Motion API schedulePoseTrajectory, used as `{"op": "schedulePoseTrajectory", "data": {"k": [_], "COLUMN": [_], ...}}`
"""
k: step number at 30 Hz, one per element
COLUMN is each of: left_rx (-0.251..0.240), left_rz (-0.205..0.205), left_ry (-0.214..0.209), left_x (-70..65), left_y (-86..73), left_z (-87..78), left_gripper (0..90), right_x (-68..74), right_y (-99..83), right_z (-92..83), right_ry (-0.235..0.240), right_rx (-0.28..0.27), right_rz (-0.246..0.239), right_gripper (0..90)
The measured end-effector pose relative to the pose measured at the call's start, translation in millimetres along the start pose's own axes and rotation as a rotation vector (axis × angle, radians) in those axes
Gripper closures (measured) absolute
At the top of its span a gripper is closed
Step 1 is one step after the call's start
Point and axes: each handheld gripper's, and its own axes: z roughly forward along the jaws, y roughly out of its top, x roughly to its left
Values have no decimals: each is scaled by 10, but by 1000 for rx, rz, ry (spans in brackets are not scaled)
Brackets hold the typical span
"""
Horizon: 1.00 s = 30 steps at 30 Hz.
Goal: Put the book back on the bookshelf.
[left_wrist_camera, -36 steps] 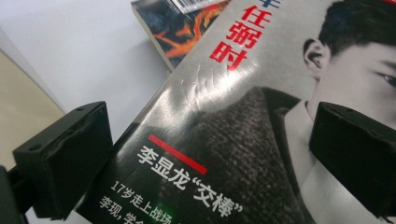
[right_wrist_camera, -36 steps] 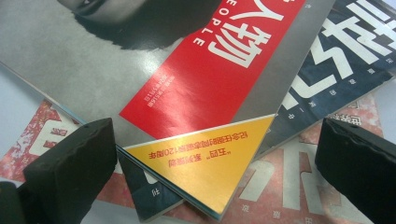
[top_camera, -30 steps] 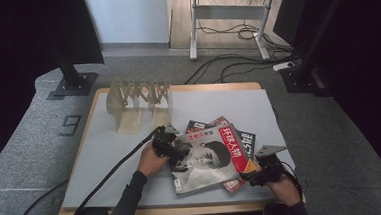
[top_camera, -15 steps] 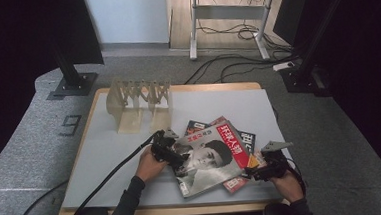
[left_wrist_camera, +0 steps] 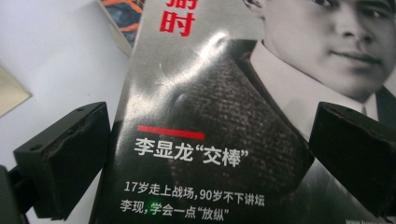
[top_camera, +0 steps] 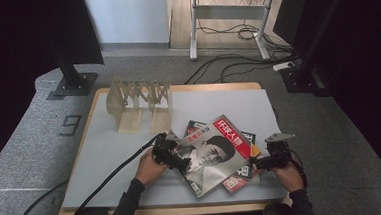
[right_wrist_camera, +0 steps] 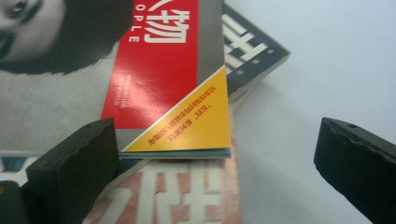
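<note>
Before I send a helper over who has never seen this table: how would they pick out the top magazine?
On the grey table, look right of the pale wooden rack to the loose magazine pile near the front edge. The top magazine lies tilted between the two grippers; alone among them it shows a black-and-white portrait, a red title block and a yellow corner triangle.

The glossy grey-and-red portrait magazine (top_camera: 215, 153) covers most of the dark magazines (top_camera: 244, 177) beneath it, whose corners alone poke out at five o'clock and eleven o'clock. In the left gripper view, the picture's top edge cuts the cover face. The slatted pale wooden rack (top_camera: 139, 103) looks too small to count slots.
</note>
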Motion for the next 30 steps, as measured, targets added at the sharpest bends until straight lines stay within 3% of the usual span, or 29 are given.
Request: {"op": "schedulePoseTrajectory", "data": {"k": [3,8,11,14,19,26,30], "left_rx": [10,36,23,19,9,-32,-45], "left_rz": [2,-13,-2,31,50,89,97], "left_ry": [-13,-80,-84,-69,-32,28,23], "left_x": [-25,-21,-12,-15,1,17,16], "left_y": [-4,-26,-52,-95,-194,-402,-440], "left_z": [1,14,-5,-50,-169,-311,-309], "left_gripper": [0,0,0,0,12,159,213], "right_x": [-54,-115,-111,-101,-75,-21,11], "right_y": [26,62,70,60,26,3,6], "right_z": [21,38,33,21,-6,-49,-25], "right_ry": [-19,-36,-37,-27,-18,1,11], "right_rx": [-3,-2,0,1,3,-5,-3], "right_rz": [6,10,7,6,5,-1,-5], "right_gripper": [5,29,43,55,55,55,55]}}
